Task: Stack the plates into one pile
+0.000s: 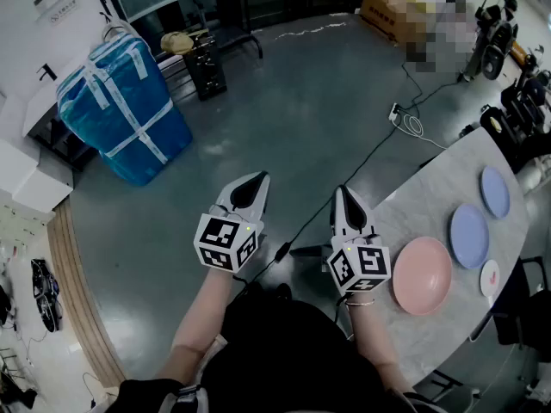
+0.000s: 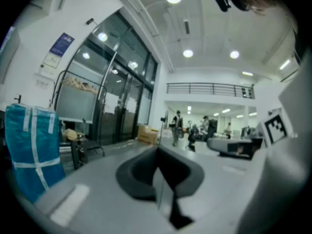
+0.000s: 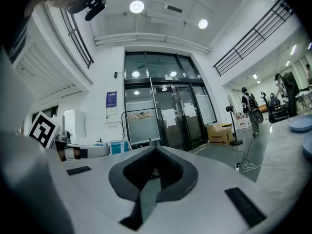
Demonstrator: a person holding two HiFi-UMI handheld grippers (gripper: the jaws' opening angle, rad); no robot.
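In the head view several plates lie on a grey marble table (image 1: 405,205) at the right: a large pink plate (image 1: 422,274), a blue plate (image 1: 469,236), a second blue plate (image 1: 494,191) farther back, and a small white dish with a red mark (image 1: 489,277). My left gripper (image 1: 256,180) and right gripper (image 1: 344,194) are both shut and empty, held level over the floor to the left of the table. The right gripper is closest to the pink plate, beside the table's edge. In the right gripper view the blue plates (image 3: 300,125) show at the far right edge.
A blue wrapped bundle (image 1: 120,110) stands on the floor at the back left, with a black stand (image 1: 205,67) behind it. A black cable (image 1: 362,166) runs across the floor to a power strip (image 1: 396,114). Cardboard boxes (image 1: 387,7) and black equipment (image 1: 516,101) sit beyond the table.
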